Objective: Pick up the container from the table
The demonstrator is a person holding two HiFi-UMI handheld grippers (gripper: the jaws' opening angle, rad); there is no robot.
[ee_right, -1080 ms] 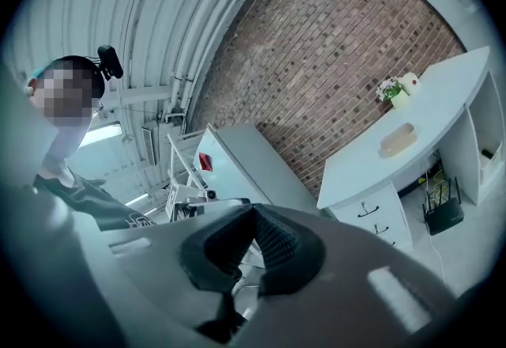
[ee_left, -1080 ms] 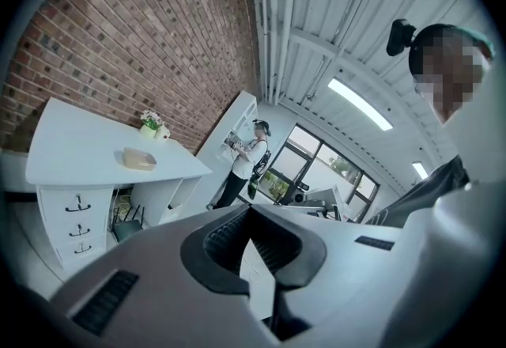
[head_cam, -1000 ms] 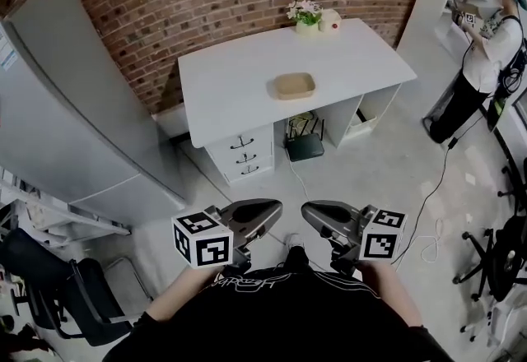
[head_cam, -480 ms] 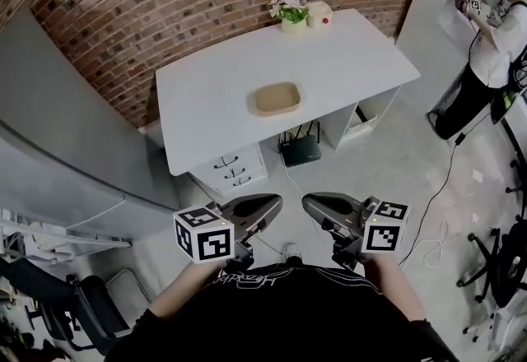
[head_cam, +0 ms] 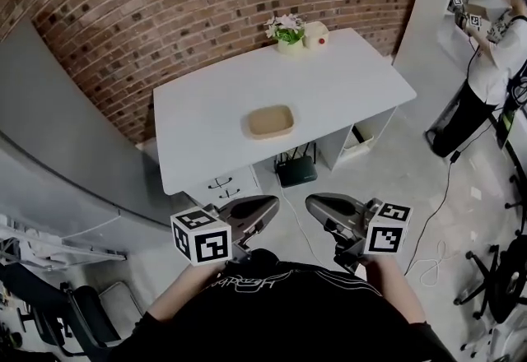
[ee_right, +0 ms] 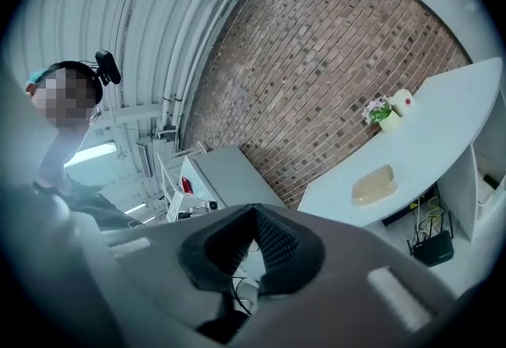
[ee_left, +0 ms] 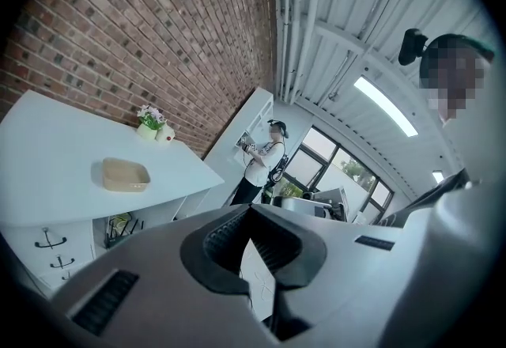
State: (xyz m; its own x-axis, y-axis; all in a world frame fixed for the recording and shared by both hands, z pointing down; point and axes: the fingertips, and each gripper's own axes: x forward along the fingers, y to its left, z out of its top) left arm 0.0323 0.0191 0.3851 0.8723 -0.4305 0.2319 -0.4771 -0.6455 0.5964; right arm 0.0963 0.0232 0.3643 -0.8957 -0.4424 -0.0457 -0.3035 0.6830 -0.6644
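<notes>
The container (head_cam: pixel 269 121) is a shallow tan rectangular dish lying alone near the middle of the white table (head_cam: pixel 354 85). It also shows in the left gripper view as the container (ee_left: pixel 125 174) and in the right gripper view as the container (ee_right: pixel 373 184). Both grippers are held close to the person's body, well short of the table and over the floor. My left gripper (head_cam: pixel 273 205) is shut with nothing in it, its jaws meeting at the tip (ee_left: pixel 253 209). My right gripper (head_cam: pixel 311 204) is likewise shut and empty (ee_right: pixel 254 209).
A potted plant (head_cam: pixel 286 30) and a small white jar (head_cam: pixel 316 34) stand at the table's back edge against the brick wall. Drawers (head_cam: pixel 221 184) and a black router (head_cam: pixel 296 171) sit under the table. A grey panel (head_cam: pixel 66 163) stands left; a person (head_cam: pixel 486 64) stands far right.
The table has drawn nearer and slid left in the head view as the person walked toward it. Both grippers stayed shut in front of the body.
</notes>
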